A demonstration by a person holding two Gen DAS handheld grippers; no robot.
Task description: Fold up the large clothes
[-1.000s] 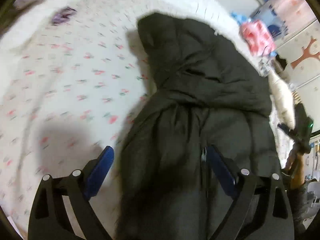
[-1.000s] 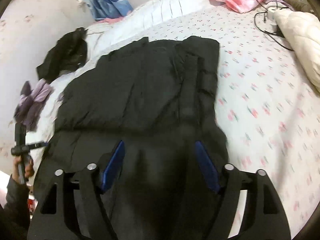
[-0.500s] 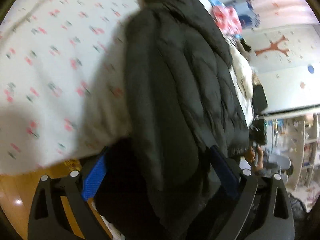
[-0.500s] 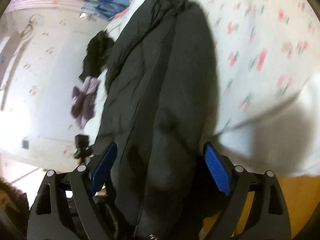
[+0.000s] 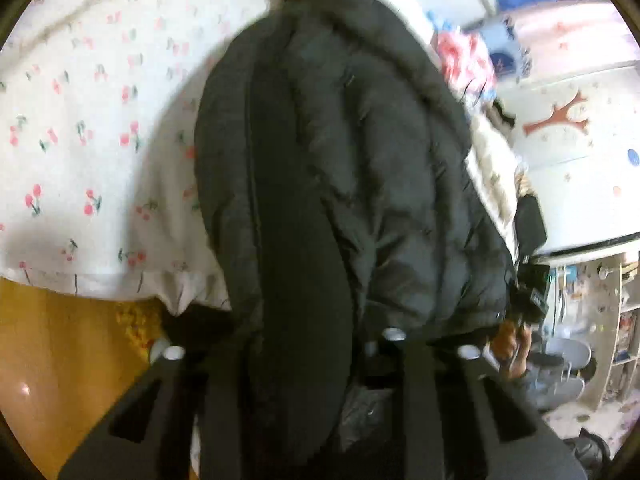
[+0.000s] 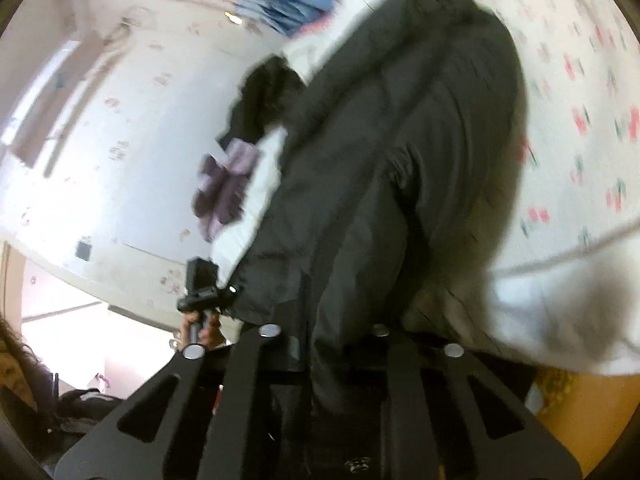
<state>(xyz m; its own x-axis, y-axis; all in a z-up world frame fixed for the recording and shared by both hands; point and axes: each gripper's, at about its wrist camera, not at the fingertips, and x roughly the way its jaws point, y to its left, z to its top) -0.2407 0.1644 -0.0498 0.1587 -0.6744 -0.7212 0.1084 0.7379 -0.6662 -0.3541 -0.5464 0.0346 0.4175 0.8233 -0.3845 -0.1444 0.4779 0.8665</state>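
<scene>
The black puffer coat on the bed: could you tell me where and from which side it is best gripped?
Grip the black puffer coat by its hem, coming from the foot of the bed, where that edge drapes over the side. Both tongs have just closed there: the left tongs and right tongs pinch the thick, quilted fabric at two separate points.

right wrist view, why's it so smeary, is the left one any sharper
Right wrist view: motion blur smears the black coat and the cherry-print sheet, and the wall is washed out. Left wrist view: a bit sharper on the coat, soft toward the rim, with fisheye bending at the edges.
</scene>
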